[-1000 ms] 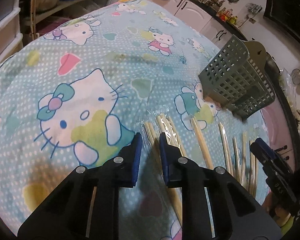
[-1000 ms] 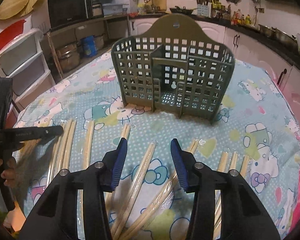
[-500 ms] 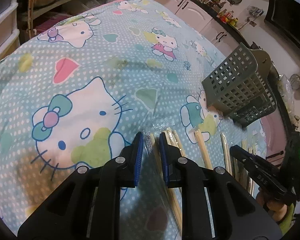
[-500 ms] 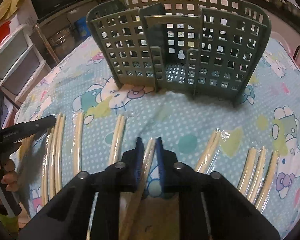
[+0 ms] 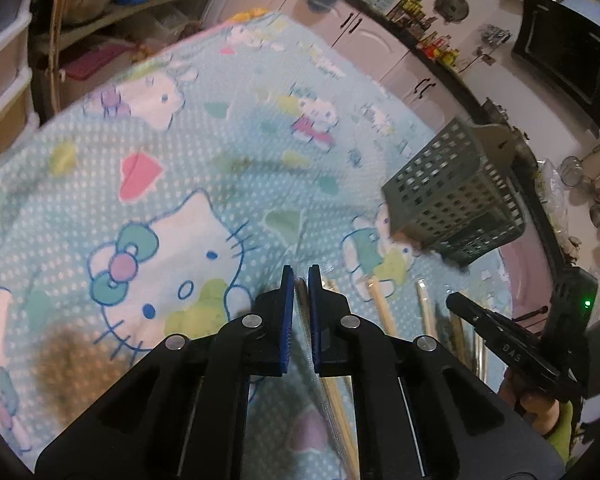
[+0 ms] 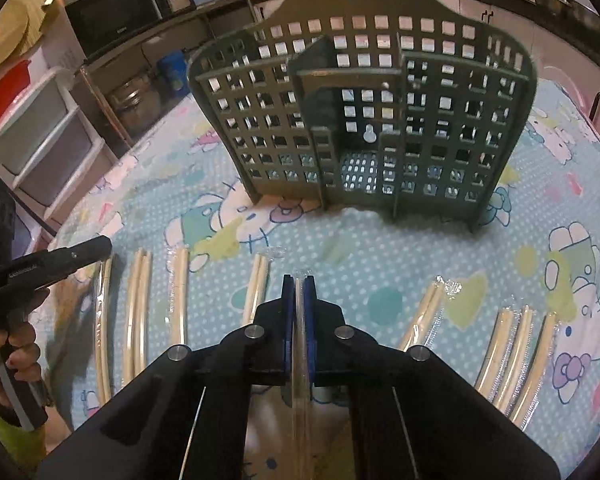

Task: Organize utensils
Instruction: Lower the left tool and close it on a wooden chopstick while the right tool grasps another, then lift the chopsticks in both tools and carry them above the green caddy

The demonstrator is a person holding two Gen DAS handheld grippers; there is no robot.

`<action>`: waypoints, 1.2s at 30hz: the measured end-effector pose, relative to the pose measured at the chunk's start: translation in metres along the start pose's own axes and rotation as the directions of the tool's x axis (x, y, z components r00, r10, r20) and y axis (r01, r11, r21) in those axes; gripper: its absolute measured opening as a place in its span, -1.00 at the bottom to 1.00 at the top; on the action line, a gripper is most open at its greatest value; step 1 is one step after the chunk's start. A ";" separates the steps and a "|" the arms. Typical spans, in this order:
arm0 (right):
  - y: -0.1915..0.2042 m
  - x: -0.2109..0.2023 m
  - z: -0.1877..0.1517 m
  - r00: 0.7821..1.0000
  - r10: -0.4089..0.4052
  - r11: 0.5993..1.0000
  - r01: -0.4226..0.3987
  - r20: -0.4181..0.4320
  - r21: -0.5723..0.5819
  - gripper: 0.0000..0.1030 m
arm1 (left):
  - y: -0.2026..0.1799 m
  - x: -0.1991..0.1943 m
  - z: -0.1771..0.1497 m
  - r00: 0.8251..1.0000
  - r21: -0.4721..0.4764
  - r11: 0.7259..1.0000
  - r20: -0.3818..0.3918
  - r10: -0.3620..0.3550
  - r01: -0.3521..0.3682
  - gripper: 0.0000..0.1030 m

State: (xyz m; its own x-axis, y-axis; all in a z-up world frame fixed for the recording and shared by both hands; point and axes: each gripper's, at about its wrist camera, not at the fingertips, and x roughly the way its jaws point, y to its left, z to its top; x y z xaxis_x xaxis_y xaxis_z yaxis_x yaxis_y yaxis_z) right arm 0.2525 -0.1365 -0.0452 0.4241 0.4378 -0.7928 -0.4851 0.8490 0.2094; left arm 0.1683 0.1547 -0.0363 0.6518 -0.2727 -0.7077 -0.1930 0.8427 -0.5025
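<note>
Both the left gripper [image 5: 299, 276] and right gripper [image 6: 299, 285] pinched wrapped chopsticks [image 6: 299, 300], bound for the holder [image 6: 364, 128] at twelve o'clock

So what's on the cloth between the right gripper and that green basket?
Nothing: in the right wrist view only bare patterned tablecloth separates the right gripper, shut on a wrapped chopstick pair, from the basket.
</note>
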 end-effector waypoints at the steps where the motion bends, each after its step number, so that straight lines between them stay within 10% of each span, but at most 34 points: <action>1: -0.001 -0.004 0.000 1.000 0.007 1.000 -0.007 0.006 0.003 -0.90 | -0.004 -0.005 0.002 1.000 0.014 1.000 0.011 -0.001 0.000 -0.95; 17: -0.007 -0.100 0.010 0.974 0.086 0.996 -0.087 0.211 -0.004 -0.90 | -0.103 -0.046 0.038 0.990 0.260 0.966 0.132 -0.048 0.012 -0.97; 36: -0.021 -0.180 0.048 0.842 0.077 0.997 -0.079 0.533 -0.019 -0.90 | -0.211 -0.062 0.077 0.962 0.448 0.894 0.236 -0.135 0.016 -0.97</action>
State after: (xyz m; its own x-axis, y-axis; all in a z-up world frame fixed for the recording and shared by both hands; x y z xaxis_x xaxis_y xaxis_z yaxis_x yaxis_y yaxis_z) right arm 0.2234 -0.2184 0.1204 0.7279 0.5916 -0.3465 -0.5313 0.8062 0.2604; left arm 0.2253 0.0293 0.1519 0.8261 -0.2667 -0.4964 0.1661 0.9570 -0.2377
